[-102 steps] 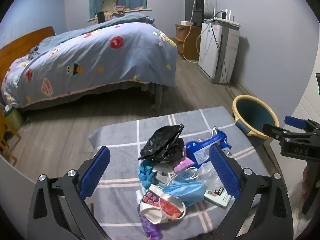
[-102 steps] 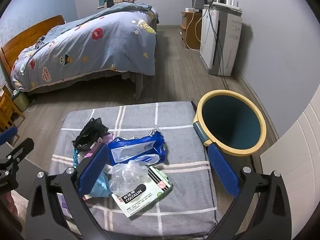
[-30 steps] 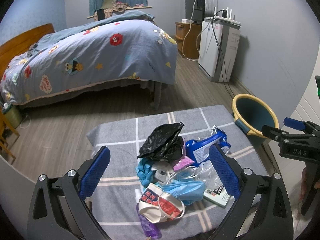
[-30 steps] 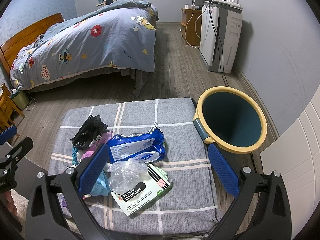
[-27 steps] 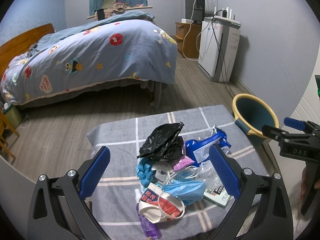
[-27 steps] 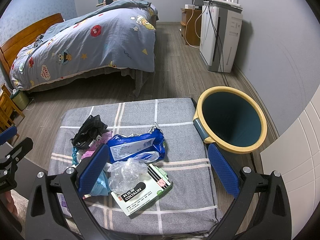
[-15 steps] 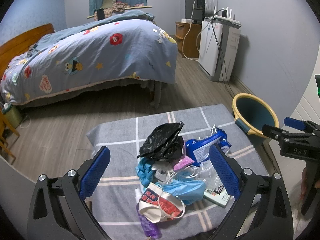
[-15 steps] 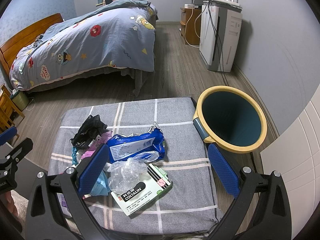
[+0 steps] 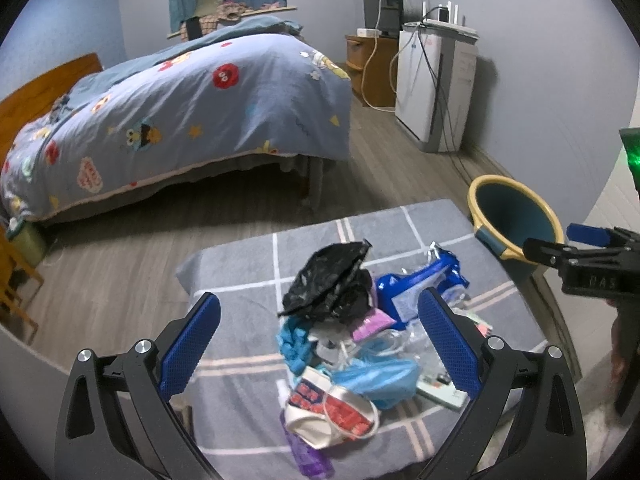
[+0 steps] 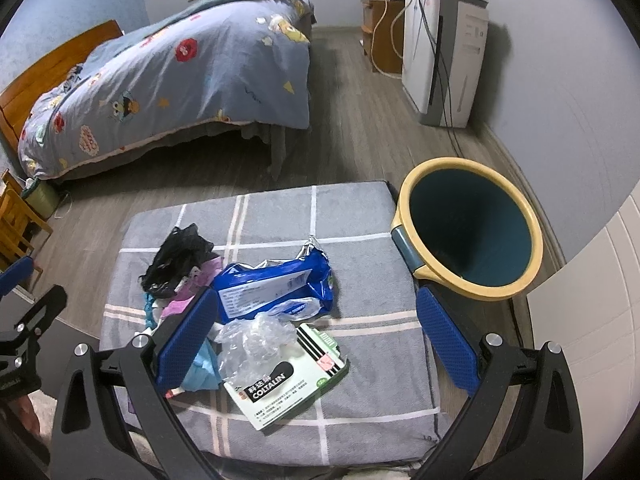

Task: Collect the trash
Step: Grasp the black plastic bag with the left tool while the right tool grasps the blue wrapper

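Across the lower half of both views lies a grey cushion [image 10: 360, 216] crossed by pale grid lines, resting on a wood-plank floor [image 10: 352, 92]. Trash is heaped toward its left side: a crumpled black bag [image 10: 180, 256], a blue wrapper [image 10: 276, 288], clear plastic film [image 10: 252, 340] lying on a white-and-green COLTALIN box [image 10: 288, 388], and, in the left wrist view, a pale blue mask [image 9: 376, 376] and a red-printed white bag [image 9: 332, 408]. Just beside the cushion's right edge stands a yellow-rimmed teal bin [image 10: 472, 232]. The left gripper [image 9: 320, 340] hangs over the heap with fingers spread wide, holding nothing; the right gripper [image 10: 316, 336] does likewise above the box. Filling the upper left is a bed [image 9: 180, 108] under a cartoon-print blue duvet, and a white appliance [image 9: 432, 88] with trailing cables stands against the grey wall at upper right.
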### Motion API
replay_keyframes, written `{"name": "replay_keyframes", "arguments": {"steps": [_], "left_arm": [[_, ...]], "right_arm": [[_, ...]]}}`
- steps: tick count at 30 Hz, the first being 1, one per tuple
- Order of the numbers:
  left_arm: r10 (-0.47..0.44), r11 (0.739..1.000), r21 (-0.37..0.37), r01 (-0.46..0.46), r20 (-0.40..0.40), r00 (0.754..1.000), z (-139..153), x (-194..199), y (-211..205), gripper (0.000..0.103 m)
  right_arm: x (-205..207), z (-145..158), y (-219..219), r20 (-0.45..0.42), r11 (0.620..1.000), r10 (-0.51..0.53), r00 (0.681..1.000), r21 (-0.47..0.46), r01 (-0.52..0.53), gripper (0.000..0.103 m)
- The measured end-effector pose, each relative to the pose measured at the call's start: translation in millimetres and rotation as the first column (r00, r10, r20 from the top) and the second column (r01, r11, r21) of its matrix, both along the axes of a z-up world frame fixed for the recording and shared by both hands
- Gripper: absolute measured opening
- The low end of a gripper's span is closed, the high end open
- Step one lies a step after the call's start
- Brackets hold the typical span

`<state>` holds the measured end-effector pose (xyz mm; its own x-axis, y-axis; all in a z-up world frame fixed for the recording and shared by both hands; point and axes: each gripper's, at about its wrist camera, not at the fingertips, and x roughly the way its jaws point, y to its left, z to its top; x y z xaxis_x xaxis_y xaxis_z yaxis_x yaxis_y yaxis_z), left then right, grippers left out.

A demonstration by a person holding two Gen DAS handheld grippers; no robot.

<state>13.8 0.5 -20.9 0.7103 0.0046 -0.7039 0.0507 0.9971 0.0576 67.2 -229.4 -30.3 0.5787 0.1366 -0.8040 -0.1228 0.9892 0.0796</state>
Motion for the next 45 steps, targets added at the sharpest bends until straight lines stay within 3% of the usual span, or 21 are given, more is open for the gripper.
{"name": "replay_keyframes", "arguments": {"steps": [8,11,21,25,28,34,40,44,45], "left_arm": [[0.007,0.999,-0.051,-0.011,-0.084,0.996,-14.9,38.7,8.2,0.098],[-0.003,0.997,-0.077,-0.003,-0.078,0.997,-20.8,53.0,11.6,0.097],[-0.090,0.996,-0.025,0.088,-0.128,0.988,-50.4,87.8,-10.7,0.095],[-0.134,0.991,-0.002,0.136,-0.164,0.977,-63.4,98.2,-22.3,0.082],[-0.152,0.987,0.016,0.158,-0.183,0.971,-71.8,103.0,-28.7,0.079],[-0.157,0.985,0.042,0.170,-0.215,0.964,-82.4,113.0,-30.8,0.071],[-0.153,0.986,0.019,0.163,-0.247,0.957,-88.1,117.3,-25.8,0.056],[-0.166,0.984,0.014,0.176,-0.277,0.946,-93.9,118.9,-25.0,0.038],[-0.164,0.984,0.019,0.177,-0.282,0.945,-95.1,119.1,-24.9,0.036]], "right_arm": [[46.1,-12.3,-8.0,-0.044,0.998,-0.043,0.998,0.049,0.045,0.097],[64.0,-22.7,-10.3,-0.078,0.996,-0.046,0.996,0.077,0.052,0.097],[100.9,-65.8,-1.6,-0.207,0.997,-0.009,0.978,0.072,0.024,0.094],[110.8,-82.6,2.6,-0.243,0.999,0.005,0.970,0.051,0.008,0.083],[119.5,-95.0,4.0,-0.278,0.998,0.018,0.960,0.067,0.001,0.078],[139.4,-116.1,11.5,-0.321,0.997,0.051,0.946,0.067,-0.031,0.073],[147.9,-137.6,18.3,-0.369,0.996,0.073,0.927,0.072,-0.050,0.070],[149.6,-147.7,18.4,-0.414,0.990,0.088,0.906,0.135,-0.035,0.041],[149.5,-148.8,19.1,-0.417,0.989,0.092,0.904,0.141,-0.036,0.040]]}}
